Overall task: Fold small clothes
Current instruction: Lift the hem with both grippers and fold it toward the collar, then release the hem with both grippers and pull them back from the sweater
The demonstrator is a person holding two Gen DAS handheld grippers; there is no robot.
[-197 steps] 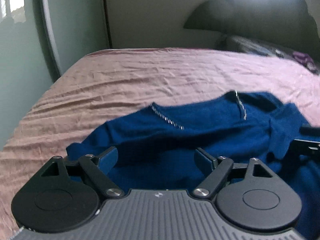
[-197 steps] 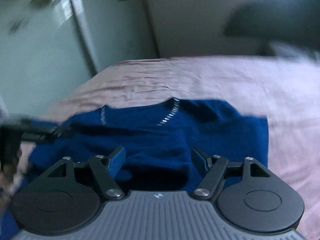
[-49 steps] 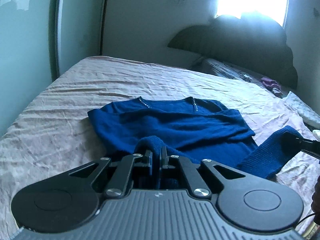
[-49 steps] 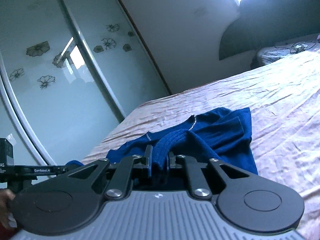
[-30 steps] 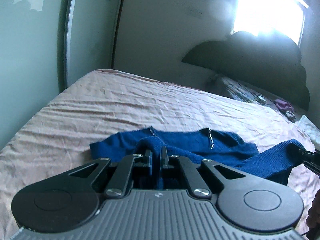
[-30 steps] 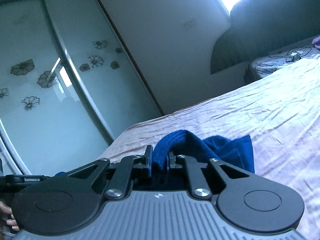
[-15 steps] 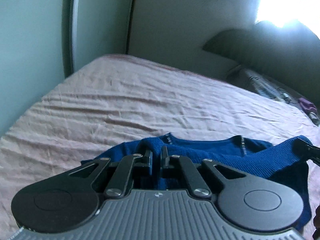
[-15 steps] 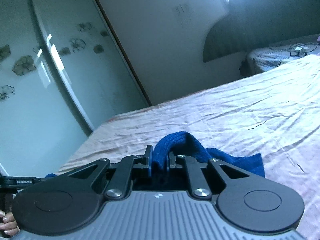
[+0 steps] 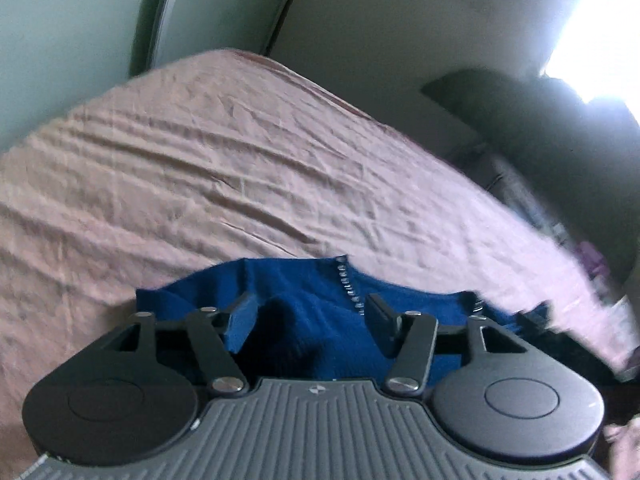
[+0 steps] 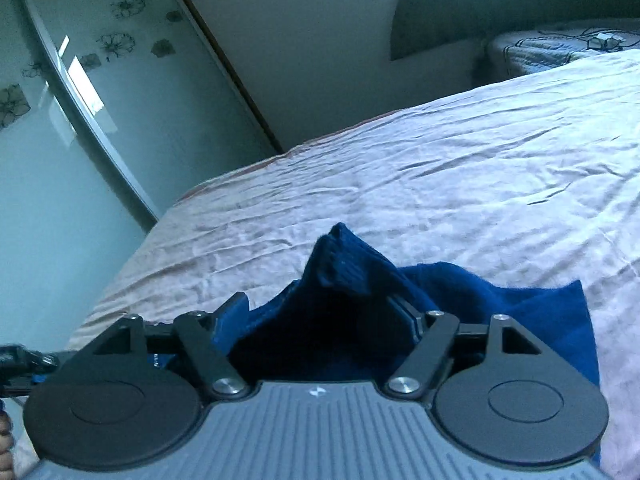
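Note:
A dark blue knit sweater (image 9: 304,312) with a beaded neckline lies on the pink bedsheet (image 9: 200,184). My left gripper (image 9: 306,312) is open just above it, with folded fabric lying loose between the jaws. In the right wrist view the sweater (image 10: 500,304) shows a ribbed hem bunched up in a peak between the jaws. My right gripper (image 10: 320,312) is open, and the fabric rests between its fingers, ungripped. The right gripper's tip (image 9: 536,318) shows at the right of the left wrist view.
A wardrobe with frosted sliding doors (image 10: 80,128) stands along the bed's left side. A dark headboard (image 9: 540,120) and a patterned pillow (image 10: 560,46) are at the far end, under a bright window. The bedsheet (image 10: 440,184) stretches beyond the sweater.
Both grippers carried the sweater's lower part forward over its upper part, came down toward the bed and opened, letting go of the fabric.

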